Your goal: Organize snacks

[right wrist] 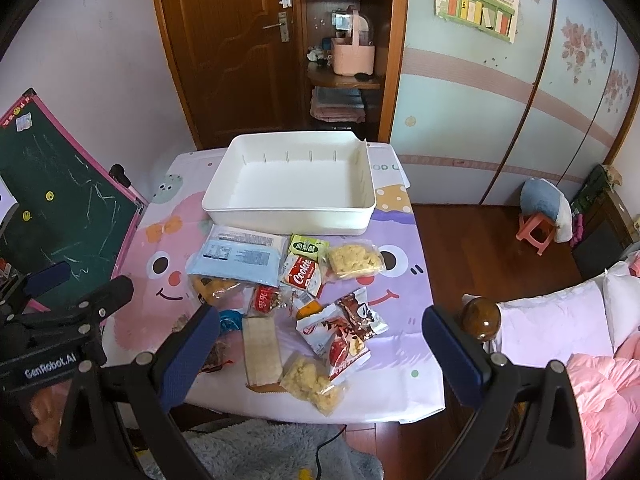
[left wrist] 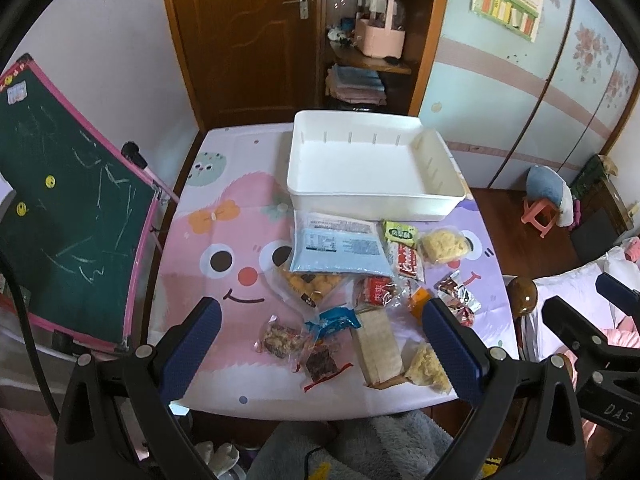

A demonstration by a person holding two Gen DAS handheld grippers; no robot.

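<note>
Right wrist view: both grippers, left (left wrist: pixel 320 320) & right (right wrist: pixel 320 320), fingers spread, empty. Cookie packet (right wrist: pixel 301 276) mid-table: light, crinkly, prob slippery; pinch sealed edge.

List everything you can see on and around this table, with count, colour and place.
White plastic bin: one, empty, far side of table.
Light blue flat pouch: one, just in front of bin.
Red Cookies packet: one, red and white, mid-pile.
Green small packet: one, beside bin's front wall.
Clear bags of yellow crumbly snack: two, one near bin, one at near edge.
Pale long wafer pack: one, near edge.
Green chalkboard: one, pink frame, left of table.
Left tool: blue pads, open.
Right tool: blue pads, open.
</note>
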